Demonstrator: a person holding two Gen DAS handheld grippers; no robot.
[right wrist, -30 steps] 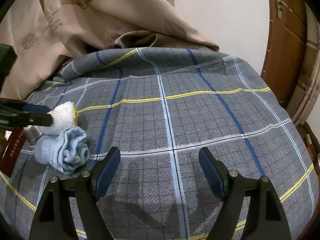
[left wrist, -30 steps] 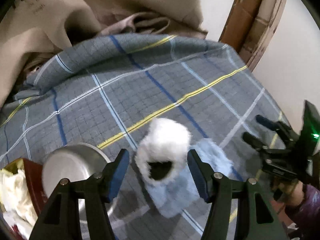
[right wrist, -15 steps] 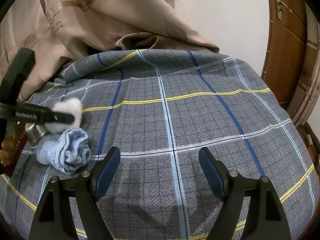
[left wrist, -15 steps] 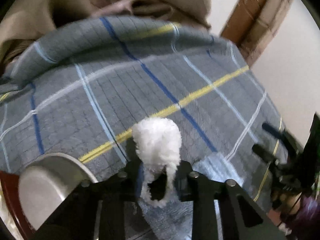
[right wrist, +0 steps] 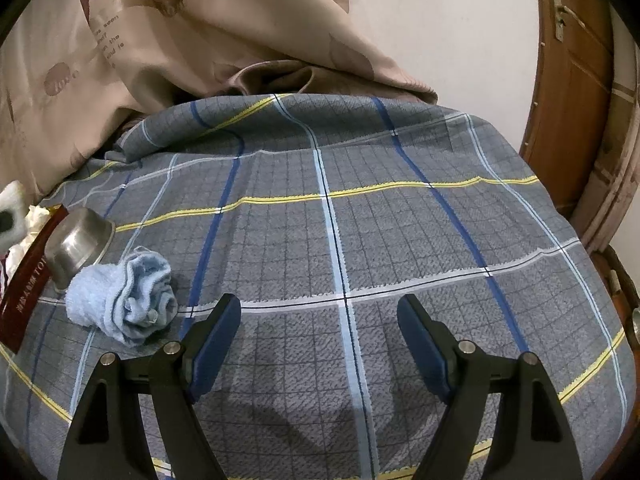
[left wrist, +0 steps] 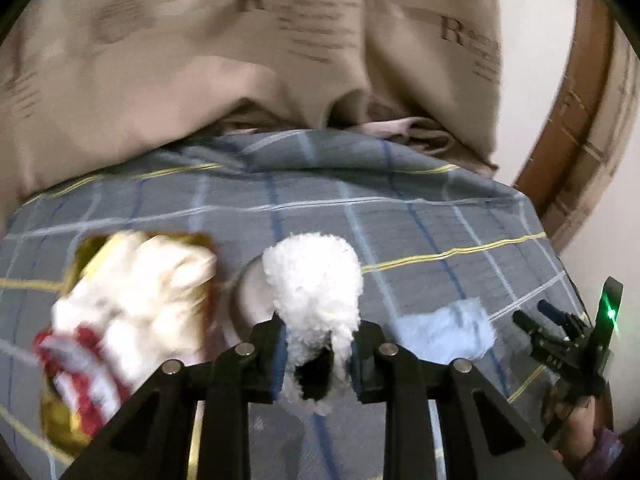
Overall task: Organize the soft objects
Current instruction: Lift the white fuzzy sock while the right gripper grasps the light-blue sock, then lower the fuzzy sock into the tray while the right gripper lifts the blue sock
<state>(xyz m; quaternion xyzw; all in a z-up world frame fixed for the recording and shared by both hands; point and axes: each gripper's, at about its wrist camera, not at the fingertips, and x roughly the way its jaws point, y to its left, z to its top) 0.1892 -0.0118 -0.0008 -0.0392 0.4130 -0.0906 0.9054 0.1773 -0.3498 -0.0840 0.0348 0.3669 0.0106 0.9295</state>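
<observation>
L gripper (left wrist: 318,354) is easing apart a touch, pads still pinching my white fluffy roll (left wrist: 314,296), lifted off the plaid sheet (right wrist: 380,240). R gripper (right wrist: 320,344) sits released, nothing btwn the jaws. Blue towel (right wrist: 122,304) lies bunched on the sheet, steel bowl (right wrist: 78,242) and red box (right wrist: 28,280) just beyond.

left claw (left wrist: 316,354): black arms, blue pads, silver screws | sleeve (left wrist: 604,446): perhaps purple
</observation>
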